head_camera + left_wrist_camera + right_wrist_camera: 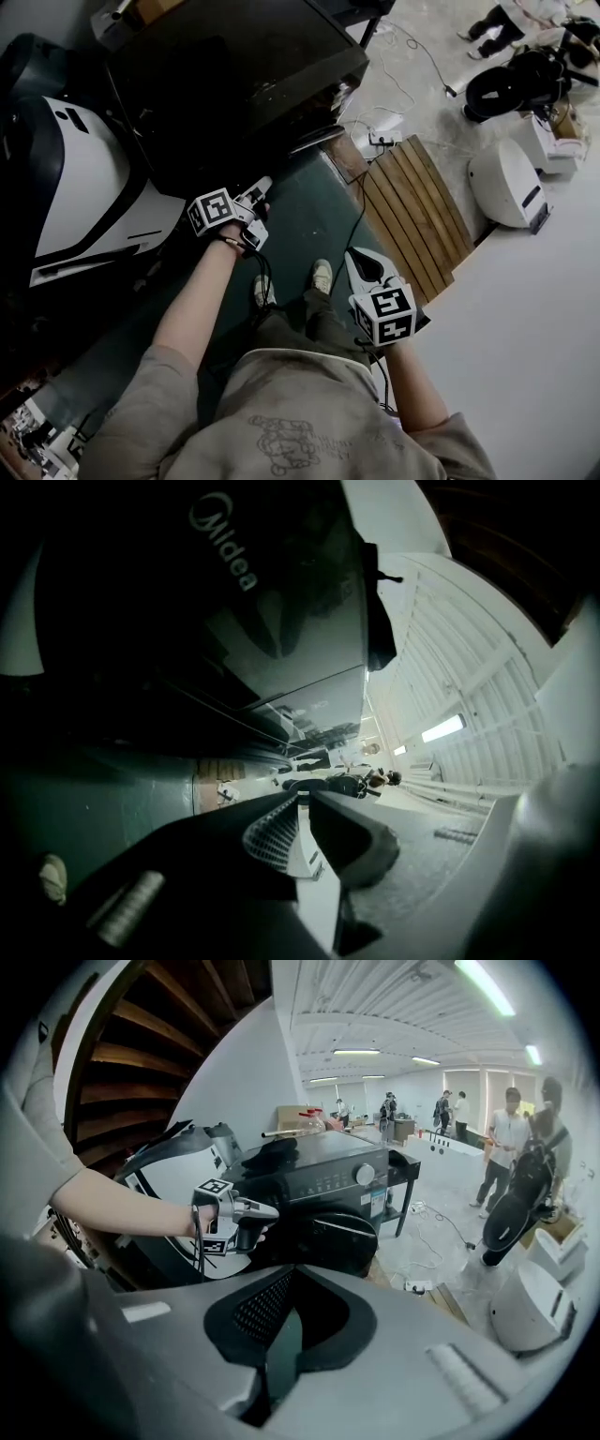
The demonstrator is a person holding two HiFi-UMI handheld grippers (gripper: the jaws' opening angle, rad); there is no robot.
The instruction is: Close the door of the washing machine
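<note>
The black washing machine (244, 66) stands ahead of me, its knob panel and round dark door (333, 1237) showing in the right gripper view. Whether the door is fully against the body I cannot tell. My left gripper (263, 186) is held out at the machine's front, just left of the door, jaws together and empty. From the left gripper (302, 799) view, a glossy dark panel with a logo (281, 602) fills the frame very close. My right gripper (357, 256) hangs lower over the floor, away from the machine, shut on nothing; its jaws (295, 1274) point at the door.
A white-and-black appliance (84, 187) sits left of the machine. A wooden slatted pallet (412, 216), a power strip with cables (384, 139) and a white rounded device (506, 183) lie to the right. Green mat (309, 225) underfoot. People stand far back (506, 1147).
</note>
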